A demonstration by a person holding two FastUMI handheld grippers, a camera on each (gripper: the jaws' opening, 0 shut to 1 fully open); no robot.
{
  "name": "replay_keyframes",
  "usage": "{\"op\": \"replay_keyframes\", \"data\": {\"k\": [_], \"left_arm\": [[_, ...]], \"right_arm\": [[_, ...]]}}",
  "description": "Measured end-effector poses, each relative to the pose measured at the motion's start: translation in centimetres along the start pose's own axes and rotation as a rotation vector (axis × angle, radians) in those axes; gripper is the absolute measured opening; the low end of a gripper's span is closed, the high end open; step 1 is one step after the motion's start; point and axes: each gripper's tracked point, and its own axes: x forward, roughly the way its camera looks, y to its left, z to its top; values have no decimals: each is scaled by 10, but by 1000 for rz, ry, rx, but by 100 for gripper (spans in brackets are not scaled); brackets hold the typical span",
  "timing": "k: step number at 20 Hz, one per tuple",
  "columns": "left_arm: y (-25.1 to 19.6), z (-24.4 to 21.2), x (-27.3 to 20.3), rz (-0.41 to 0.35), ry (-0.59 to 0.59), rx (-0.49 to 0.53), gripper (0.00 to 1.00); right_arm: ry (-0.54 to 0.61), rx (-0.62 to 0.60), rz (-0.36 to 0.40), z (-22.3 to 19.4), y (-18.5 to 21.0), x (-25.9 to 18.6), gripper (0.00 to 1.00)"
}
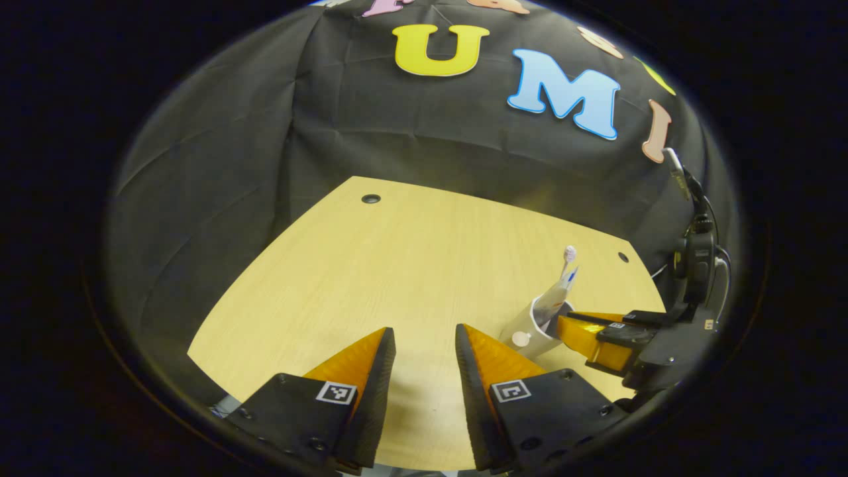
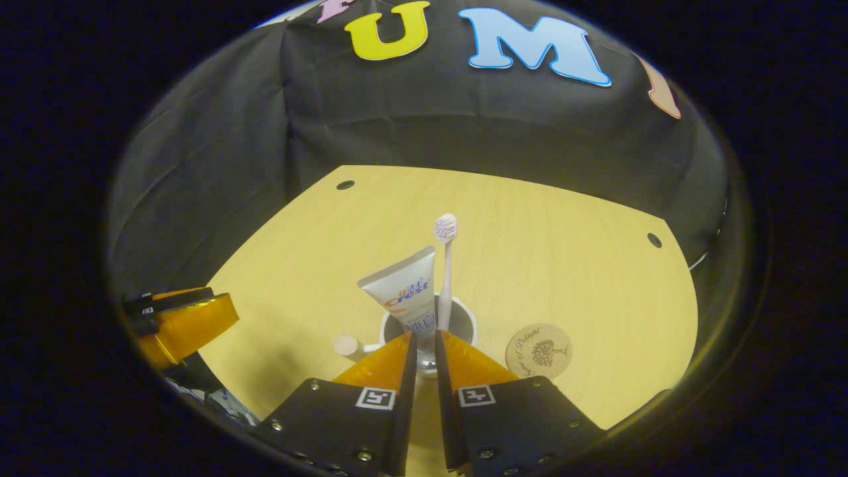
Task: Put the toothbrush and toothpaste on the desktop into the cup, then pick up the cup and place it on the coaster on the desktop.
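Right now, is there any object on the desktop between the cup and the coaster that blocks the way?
Nothing visible does. In the right gripper view, the cup with the toothbrush and toothpaste stands just left of the coaster, with only bare desktop between them. The right gripper grips the cup's near rim.

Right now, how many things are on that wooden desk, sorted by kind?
White cup: 1
White toothpaste tube, standing in the cup: 1
Pale toothbrush, standing in the cup: 1
Round wooden coaster, beside the cup: 1
Total: 4 things on the light wooden desk
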Motion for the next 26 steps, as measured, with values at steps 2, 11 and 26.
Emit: {"op": "replay_keyframes", "data": {"k": [2, 11, 26], "left_arm": [[-14, 1, 2, -53, 9, 16, 60], [-90, -12, 25, -336, 145, 216, 59], [-117, -40, 70, -467, 389, 643, 48]], "right_arm": [[-9, 11, 2, 2, -4, -9, 20], [-53, 166, -71, -13, -65, -62, 20], [-15, 624, -345, -132, -180, -124, 23]]}}
